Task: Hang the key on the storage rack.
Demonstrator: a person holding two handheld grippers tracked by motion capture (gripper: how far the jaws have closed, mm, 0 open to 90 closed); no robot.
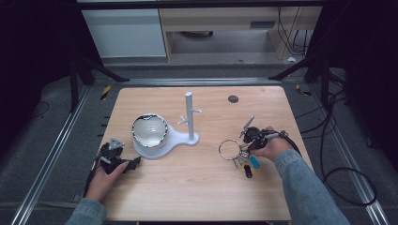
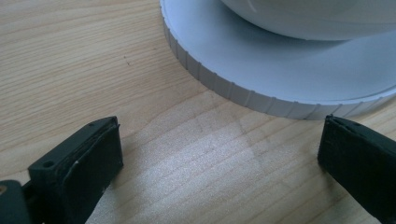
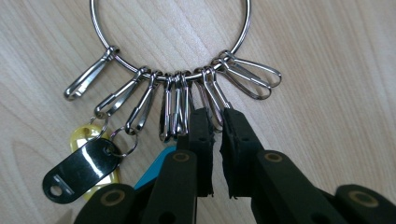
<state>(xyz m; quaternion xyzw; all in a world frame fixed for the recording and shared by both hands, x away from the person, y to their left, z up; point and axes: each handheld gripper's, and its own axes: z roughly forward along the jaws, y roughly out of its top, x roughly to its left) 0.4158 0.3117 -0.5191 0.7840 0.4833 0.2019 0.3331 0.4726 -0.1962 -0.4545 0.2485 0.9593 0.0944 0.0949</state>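
The two black foam-padded jaws of the right gripper (image 3: 215,135) stood nearest the lens, drawn almost together and pinching one of the slim steel snap clips (image 3: 212,100) that hung from the large polished steel key ring (image 3: 170,46). The ring lay flat on the pale wood-grain table (image 1: 197,187), right of centre, well apart from the white plastic stand (image 1: 176,138) with its upright peg post (image 1: 189,115). The grip looked thin: a clip of smooth wire can swivel or slip through soft pads, so the hold would do best kept firm and the lift made slow and straight, letting the loose clips and the tags settle below the ring before any swing towards the post. A glossy black oval tag (image 3: 81,170), a translucent yellow tag (image 3: 84,135) and a turquoise one (image 3: 156,163) fanned out beneath, hard, light pieces likely to rattle and shift the balance. The left gripper (image 2: 219,149) rested low on the table with its jaws spread wide and nothing between them, just beside the ribbed rim of the stand's round base (image 2: 224,86), on which a white ceramic bowl with a dark rim (image 1: 149,130) sat.
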